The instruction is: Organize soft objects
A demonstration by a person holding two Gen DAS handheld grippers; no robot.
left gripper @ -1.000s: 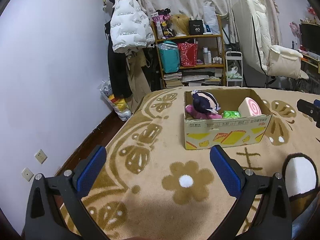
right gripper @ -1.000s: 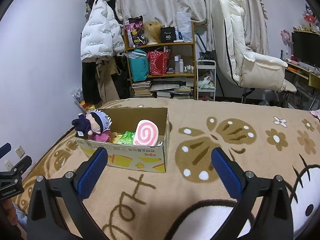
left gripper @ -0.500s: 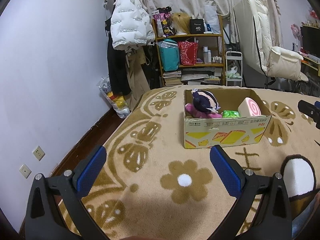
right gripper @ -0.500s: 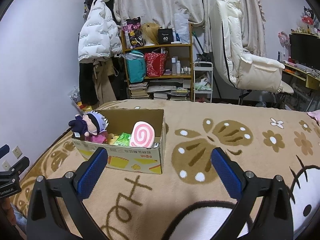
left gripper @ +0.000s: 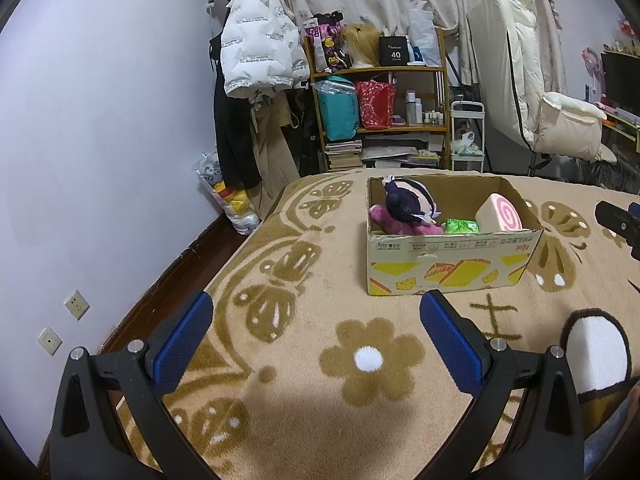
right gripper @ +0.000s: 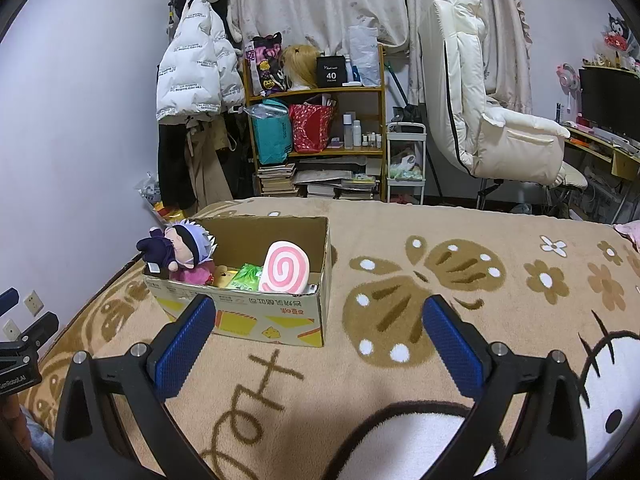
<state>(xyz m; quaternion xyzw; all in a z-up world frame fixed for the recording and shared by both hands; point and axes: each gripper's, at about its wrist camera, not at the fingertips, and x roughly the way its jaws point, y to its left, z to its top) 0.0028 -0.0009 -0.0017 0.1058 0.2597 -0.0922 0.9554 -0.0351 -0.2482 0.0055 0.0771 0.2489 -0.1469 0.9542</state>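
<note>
At twelve o'clock on the blanket (right gripper: pixel 440 240) sits the cardboard box (right gripper: pixel 256 316), plush doll (right gripper: pixel 182 250) and swirl cushion (right gripper: pixel 285 267) inside. Your left gripper (left gripper: pixel 316 332) and right gripper (right gripper: pixel 318 336) both gape empty; approach low and square, then pinch mid-body.

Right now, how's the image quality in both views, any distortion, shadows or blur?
Left wrist view: strong fisheye bending with dark corners, a soft shadow on the blanket between the fingers, the box sharp. Right wrist view: same curved edges, even indoor light, no glare, a shadow by the gripper.
</note>
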